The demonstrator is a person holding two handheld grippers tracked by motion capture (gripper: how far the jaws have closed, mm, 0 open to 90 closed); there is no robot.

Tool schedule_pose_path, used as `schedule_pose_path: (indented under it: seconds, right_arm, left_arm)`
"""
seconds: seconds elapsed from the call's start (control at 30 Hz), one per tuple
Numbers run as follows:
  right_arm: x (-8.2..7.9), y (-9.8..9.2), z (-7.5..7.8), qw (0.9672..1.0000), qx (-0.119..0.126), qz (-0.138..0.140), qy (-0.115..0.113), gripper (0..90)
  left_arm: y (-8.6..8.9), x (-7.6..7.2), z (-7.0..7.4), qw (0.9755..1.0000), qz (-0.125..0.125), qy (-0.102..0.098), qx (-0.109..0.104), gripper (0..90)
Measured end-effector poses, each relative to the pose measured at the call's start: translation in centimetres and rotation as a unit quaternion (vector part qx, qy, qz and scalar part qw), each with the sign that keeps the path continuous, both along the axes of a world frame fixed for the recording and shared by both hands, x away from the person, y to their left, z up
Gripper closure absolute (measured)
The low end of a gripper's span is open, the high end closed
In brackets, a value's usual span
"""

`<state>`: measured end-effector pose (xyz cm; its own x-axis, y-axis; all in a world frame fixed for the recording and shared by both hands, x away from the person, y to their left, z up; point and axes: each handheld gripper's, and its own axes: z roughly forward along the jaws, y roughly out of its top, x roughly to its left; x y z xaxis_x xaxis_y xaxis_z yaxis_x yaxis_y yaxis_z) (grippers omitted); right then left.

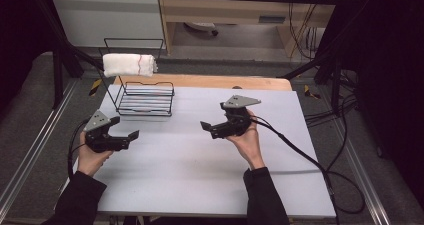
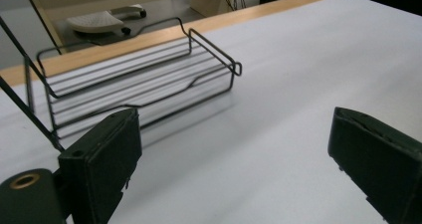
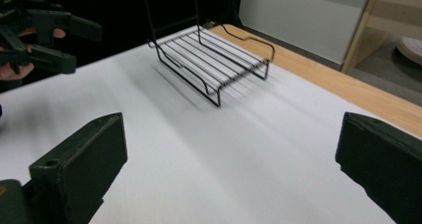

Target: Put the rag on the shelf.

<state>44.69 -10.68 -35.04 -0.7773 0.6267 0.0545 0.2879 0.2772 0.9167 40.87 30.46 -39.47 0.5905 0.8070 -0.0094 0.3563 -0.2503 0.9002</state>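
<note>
Both grippers hover over the white tabletop (image 1: 200, 175), left gripper (image 1: 126, 135) and right gripper (image 1: 212, 129) each with jaws spread and empty, the wire rack (image 1: 145, 99) standing far left, a rolled towel (image 1: 129, 64) atop it.

A: What lies ahead of the right gripper (image 3: 231, 174)?
B: A black wire rack (image 3: 214, 59), standing on the white table (image 3: 224, 144) near its wooden edge. The gripper's two black jaws stand wide apart with nothing between them.
A: And at the upper left?
B: The left gripper (image 3: 64, 42), held in a hand, jaws apart.
</note>
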Motion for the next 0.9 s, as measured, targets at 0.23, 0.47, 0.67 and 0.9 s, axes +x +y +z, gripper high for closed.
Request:
schedule_pose_path:
  seconds: [0.23, 0.47, 0.67, 0.9]
  right_arm:
    - [-1.6, -4.6, -1.9, 0.9997, 0.001, -0.022, 0.013, 0.3]
    - [-3.4, -9.0, -4.0, 0.9987, -0.008, -0.044, 0.024, 0.3]
    - [-4.8, -12.3, -5.7, 0.9978, -0.004, -0.056, 0.035, 0.3]
    - [-6.2, -15.2, -7.4, 0.9963, -0.002, -0.072, 0.047, 0.3]
  left_arm:
    - [-0.5, -0.9, -1.7, 0.9999, -0.011, 0.012, 0.005, 5.8]
    - [-0.9, -1.5, -2.7, 0.9995, -0.020, 0.020, 0.010, 5.7]
    - [-0.9, -1.9, -3.6, 0.9990, -0.028, 0.027, 0.024, 5.7]
    - [-0.5, -2.1, -4.3, 0.9983, -0.026, 0.039, 0.033, 5.7]
